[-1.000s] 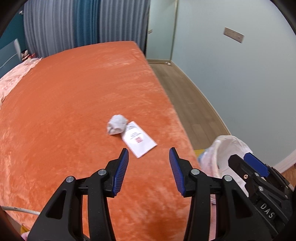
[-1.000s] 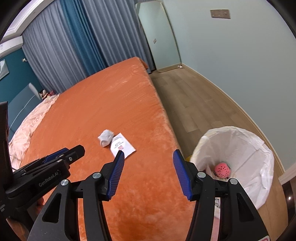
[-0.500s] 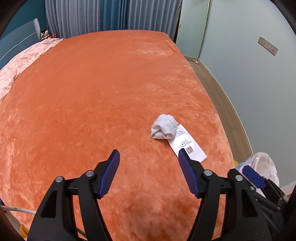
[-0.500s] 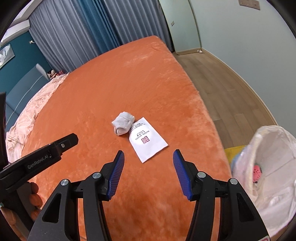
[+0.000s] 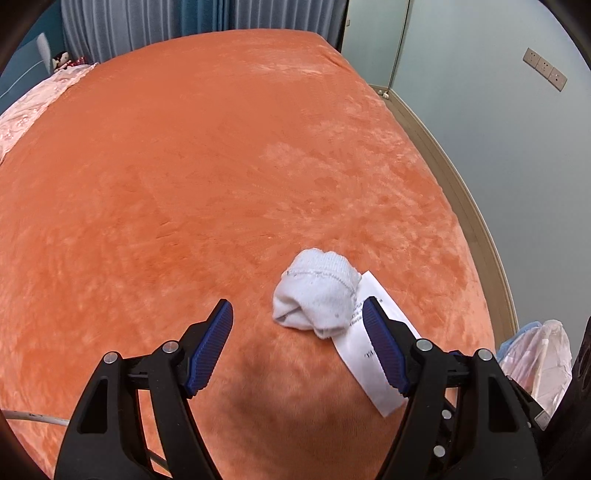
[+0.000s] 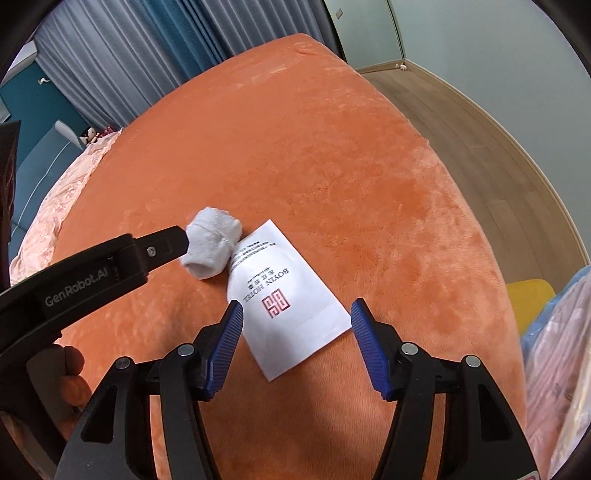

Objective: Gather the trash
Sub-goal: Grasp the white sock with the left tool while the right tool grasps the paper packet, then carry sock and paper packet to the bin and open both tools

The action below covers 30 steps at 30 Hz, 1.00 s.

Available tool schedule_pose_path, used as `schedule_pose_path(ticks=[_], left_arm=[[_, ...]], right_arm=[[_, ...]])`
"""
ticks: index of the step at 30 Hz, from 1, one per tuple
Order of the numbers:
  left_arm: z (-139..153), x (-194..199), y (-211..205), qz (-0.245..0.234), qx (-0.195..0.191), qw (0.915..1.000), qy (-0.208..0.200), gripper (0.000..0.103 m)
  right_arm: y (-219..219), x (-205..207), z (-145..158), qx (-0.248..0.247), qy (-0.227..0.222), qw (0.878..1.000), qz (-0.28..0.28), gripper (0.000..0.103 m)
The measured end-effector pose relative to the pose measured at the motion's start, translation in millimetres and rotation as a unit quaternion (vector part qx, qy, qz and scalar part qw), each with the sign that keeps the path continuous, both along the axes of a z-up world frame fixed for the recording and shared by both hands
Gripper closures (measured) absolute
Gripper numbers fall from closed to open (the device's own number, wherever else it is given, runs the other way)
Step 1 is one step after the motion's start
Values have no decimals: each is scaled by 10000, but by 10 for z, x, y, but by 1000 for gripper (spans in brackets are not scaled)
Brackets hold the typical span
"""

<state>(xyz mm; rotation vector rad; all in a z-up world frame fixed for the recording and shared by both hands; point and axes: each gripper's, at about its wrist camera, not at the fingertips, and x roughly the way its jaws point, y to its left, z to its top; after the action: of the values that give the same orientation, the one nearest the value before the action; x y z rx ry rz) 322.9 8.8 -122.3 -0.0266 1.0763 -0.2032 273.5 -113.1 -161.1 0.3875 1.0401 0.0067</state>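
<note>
Left tongs (image 5: 297,347) spread wide, empty, around a balled white sock (image 5: 317,293) on the orange bed (image 5: 221,166); right tongs (image 6: 295,347) gape over a hotel-printed paper packet (image 6: 286,299). The sock overlaps the packet's far corner. A bin liner (image 5: 543,354) is cut off at the frame edge. Only the right view reads the print.

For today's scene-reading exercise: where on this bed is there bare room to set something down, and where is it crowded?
Free: the orange plush bedspread from the balled white sock back to the grey curtains, and left to the pink quilt. Crowded: the near right edge, where sock, white printed paper packet and both open grippers meet.
</note>
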Motion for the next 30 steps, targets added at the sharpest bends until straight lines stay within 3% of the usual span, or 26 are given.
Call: schedule_pose_path(ticks=[5, 8, 12, 16, 21, 30], left_arm=[[-183, 135, -64, -47, -14, 9999, 129, 34], [-295, 169, -86, -127, -45, 9996, 231, 41], [-360, 151, -73, -222, -258, 9989, 331, 64], [-321, 80, -63, -224, -295, 9989, 293, 73], [-129, -69, 14, -163, -324, 9992, 137, 77], [517, -522, 32, -191, -369, 9986, -332, 77]], right_arm=[[29, 74, -147, 103, 89, 9999, 37, 43], [79, 66, -174, 17, 47, 9999, 95, 44], [97, 38, -182, -33, 33, 9999, 121, 66], [70, -2, -148, 214, 0, 9997, 154, 85], [138, -140, 102, 168, -254, 9991, 298, 96], [101, -526, 747, 96, -846, 9959, 299, 97]])
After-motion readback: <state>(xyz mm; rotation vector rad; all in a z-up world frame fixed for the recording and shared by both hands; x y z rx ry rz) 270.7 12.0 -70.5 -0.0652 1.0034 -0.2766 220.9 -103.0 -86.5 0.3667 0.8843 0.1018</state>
